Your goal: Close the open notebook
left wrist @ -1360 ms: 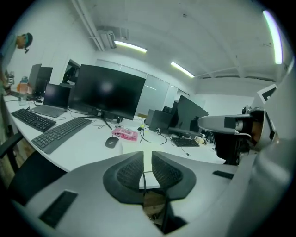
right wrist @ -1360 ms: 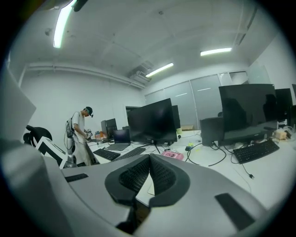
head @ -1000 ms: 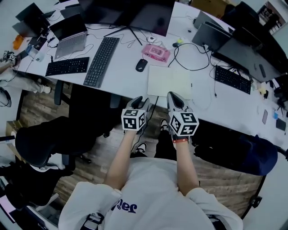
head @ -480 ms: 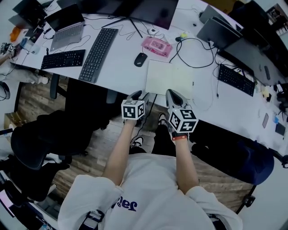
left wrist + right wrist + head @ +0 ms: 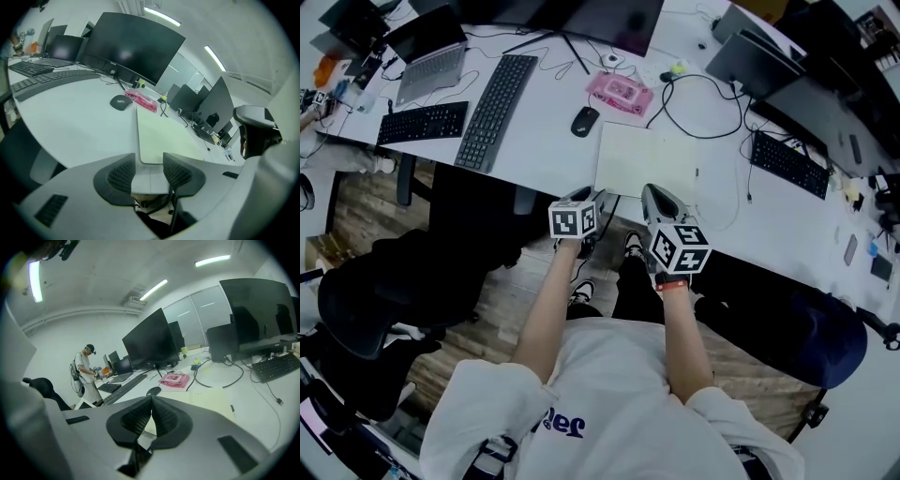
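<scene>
The open cream-paged notebook (image 5: pixel 645 165) lies flat on the white surface (image 5: pixel 546 157), its near edge close to the surface's front edge. The left gripper (image 5: pixel 149 171) has its jaws wide apart and empty, before the notebook's near left corner. The right gripper (image 5: pixel 151 416) has its jaws closed on nothing. Left of the notebook the surface is bare up to the long black keyboard (image 5: pixel 494 111). Behind the notebook are a black mouse (image 5: pixel 579 121), a pink case (image 5: pixel 623 93) and a looped black cable (image 5: pixel 705 101).

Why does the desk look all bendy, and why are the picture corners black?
In the left gripper view the wide lens bows the desk and keyboard into curves and leaves the corners black. The right gripper view bends things the same way, and its ceiling lights glare as bright streaks. The head view is evenly lit, with the floor darker than the desk.
</scene>
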`<state>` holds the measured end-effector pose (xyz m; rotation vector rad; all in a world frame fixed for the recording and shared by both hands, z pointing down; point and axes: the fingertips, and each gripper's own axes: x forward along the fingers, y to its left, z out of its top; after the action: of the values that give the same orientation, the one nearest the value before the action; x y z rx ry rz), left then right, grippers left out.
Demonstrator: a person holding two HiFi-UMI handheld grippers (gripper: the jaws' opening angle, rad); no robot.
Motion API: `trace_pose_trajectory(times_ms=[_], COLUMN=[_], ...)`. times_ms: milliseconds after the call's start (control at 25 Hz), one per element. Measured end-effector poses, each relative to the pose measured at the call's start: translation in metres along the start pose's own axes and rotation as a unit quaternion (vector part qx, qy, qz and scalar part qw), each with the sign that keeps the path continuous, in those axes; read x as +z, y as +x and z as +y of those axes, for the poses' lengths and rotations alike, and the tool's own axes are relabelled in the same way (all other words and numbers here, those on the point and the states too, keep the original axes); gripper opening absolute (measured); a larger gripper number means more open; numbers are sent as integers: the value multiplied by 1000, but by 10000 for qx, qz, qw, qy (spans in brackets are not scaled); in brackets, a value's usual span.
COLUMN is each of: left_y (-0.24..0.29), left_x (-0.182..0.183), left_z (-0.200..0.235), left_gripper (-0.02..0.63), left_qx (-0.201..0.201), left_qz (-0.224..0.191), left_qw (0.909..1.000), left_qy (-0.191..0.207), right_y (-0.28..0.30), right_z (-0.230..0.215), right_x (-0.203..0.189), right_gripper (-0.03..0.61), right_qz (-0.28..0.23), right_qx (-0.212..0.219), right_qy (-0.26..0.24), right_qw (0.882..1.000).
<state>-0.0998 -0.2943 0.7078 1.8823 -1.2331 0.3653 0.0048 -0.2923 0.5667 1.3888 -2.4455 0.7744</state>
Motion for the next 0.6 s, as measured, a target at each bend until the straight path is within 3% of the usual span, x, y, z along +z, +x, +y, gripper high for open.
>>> trace_pose_trajectory(times_ms=[600], left_y=[18], left_x=[-5], left_z=[2], left_gripper=[188], left_qx=[44], left_qz=[103], left_qw=[9988], left_qy=[-482], right_y=[-14], right_z=[-22], right_x=[-7], right_gripper=[15], right_qz=[-23], right_qx=[-36], right_qy=[239], right_qw=[9997])
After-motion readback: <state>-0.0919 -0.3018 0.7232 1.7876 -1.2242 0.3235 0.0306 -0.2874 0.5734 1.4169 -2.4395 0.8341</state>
